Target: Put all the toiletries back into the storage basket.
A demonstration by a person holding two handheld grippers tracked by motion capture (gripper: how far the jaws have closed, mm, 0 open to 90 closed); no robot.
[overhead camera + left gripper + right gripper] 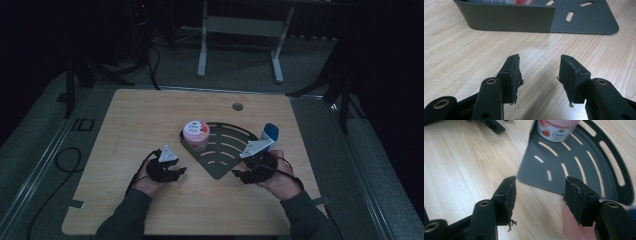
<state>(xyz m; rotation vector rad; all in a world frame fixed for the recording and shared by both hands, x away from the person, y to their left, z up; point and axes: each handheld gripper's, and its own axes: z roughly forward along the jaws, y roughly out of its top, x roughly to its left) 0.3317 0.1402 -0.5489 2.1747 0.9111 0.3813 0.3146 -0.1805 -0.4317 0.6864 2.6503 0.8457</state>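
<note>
Pink jar point(196, 134) sits upright in the left corner of the dark slotted tray point(227, 150), against its low wall, mid-surface point(150, 115). Looks like a squat plastic cream tub: light, rigid, smooth label so probably a bit slippery; I'd pinch across the body below the lid, not the lid edge. Tray itself looks like thin stiff sheet, best taken by the raised wall. Left gripper point(539, 75) spread about halfway, nothing between the pads, just short of the tray wall. Right gripper point(540, 197) jaws apart, empty, at the tray's near corner. White-and-blue bottle point(269, 134) stands off the tray's right edge.
</note>
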